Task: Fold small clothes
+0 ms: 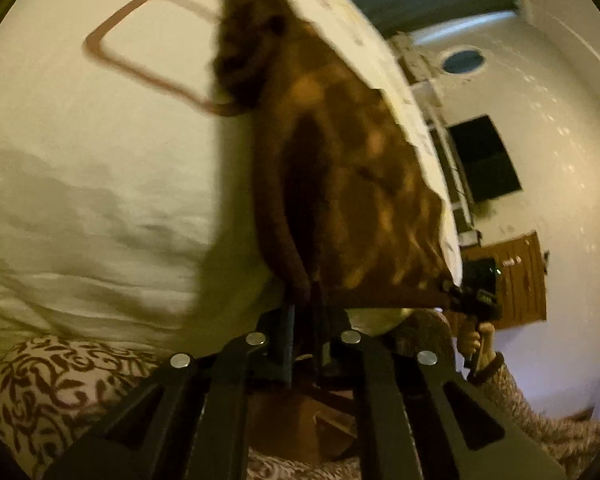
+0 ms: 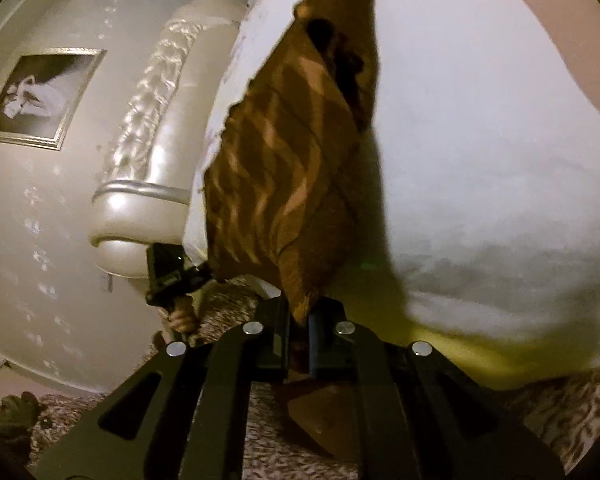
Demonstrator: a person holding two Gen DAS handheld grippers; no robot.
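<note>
Brown patterned garment (image 1: 352, 184) hangs stretched between the two grippers, lifted above the white bed sheet (image 1: 100, 184). In the left wrist view the left gripper (image 1: 304, 320) has its jaws drawn narrow on one corner of the cloth, which rises from the fingers as a dark fold and spreads toward the right gripper (image 1: 454, 292), seen at the far corner with the person's hand (image 1: 478, 344) below it. In the right wrist view the right gripper (image 2: 300, 320) is likewise pinched on a corner of the garment (image 2: 284, 168), and the left gripper (image 2: 204, 274) clamps the opposite corner. Beyond the cloth lie the sheet (image 2: 480, 140), a brown rectangular outline (image 1: 140, 40) on it, a padded headboard (image 2: 148, 128) and a framed picture (image 2: 40, 96) on the wall.
</note>
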